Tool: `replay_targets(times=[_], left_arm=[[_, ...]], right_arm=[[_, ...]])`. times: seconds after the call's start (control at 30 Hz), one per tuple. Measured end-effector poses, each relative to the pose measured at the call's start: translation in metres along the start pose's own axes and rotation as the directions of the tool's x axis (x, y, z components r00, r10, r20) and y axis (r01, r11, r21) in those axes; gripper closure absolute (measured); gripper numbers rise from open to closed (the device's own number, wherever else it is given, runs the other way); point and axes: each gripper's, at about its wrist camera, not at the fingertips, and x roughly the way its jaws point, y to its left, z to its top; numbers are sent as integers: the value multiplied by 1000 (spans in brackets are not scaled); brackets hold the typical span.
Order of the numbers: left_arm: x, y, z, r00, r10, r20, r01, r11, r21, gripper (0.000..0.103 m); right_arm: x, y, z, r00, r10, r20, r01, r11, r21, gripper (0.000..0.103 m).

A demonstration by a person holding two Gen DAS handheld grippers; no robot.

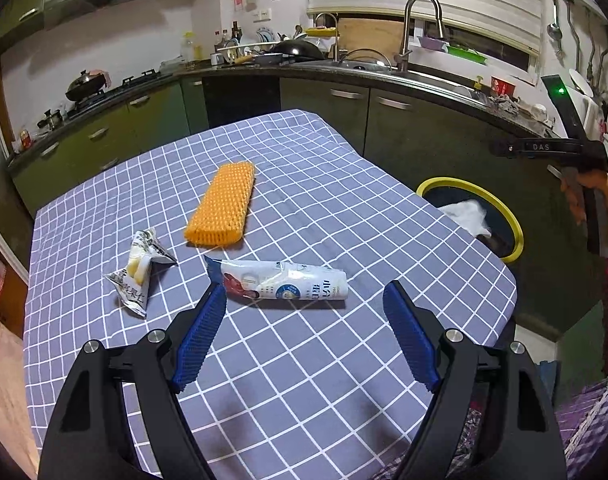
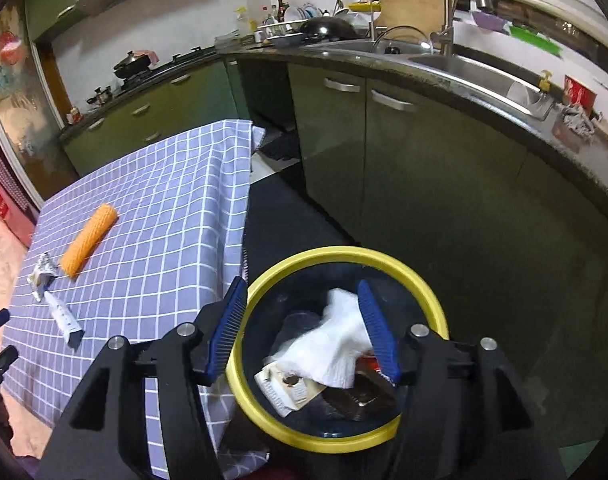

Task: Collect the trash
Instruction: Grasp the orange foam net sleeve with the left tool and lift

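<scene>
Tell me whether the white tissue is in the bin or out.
In. The white tissue lies inside the yellow-rimmed bin, on other trash, below the open right tool.

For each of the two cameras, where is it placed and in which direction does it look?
Left wrist: on the open left gripper, looking down over the checked table at a white wrapper; the person's hand shows at right.
Right wrist: on the open right gripper, above the yellow-rimmed bin, looking down at white tissue inside.
Shared: table, bin, orange foam net, kitchen counter.
</scene>
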Motion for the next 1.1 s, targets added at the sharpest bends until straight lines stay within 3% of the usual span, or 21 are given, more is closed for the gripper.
replay_targets(times=[0.27, 0.5, 0.7, 0.93, 1.1], left_arm=[[18, 9, -2, 999, -37, -32, 36, 999, -40, 20], [37, 24, -1, 997, -33, -71, 26, 995, -98, 20], [47, 47, 29, 998, 41, -56, -45, 996, -82, 20], [105, 68, 82, 989, 10, -145, -19, 998, -64, 20], [151, 81, 100, 977, 19, -213, -33, 997, -64, 20]], right_arm=[[6, 23, -3, 997, 76, -22, -77, 996, -34, 47], [21, 40, -5, 992, 115, -57, -119, 991, -63, 47], [29, 52, -6, 987, 142, -77, -148, 986, -81, 47], [35, 62, -6, 982, 166, -89, -174, 980, -93, 47], [36, 62, -5, 980, 174, -93, -182, 979, -91, 47]])
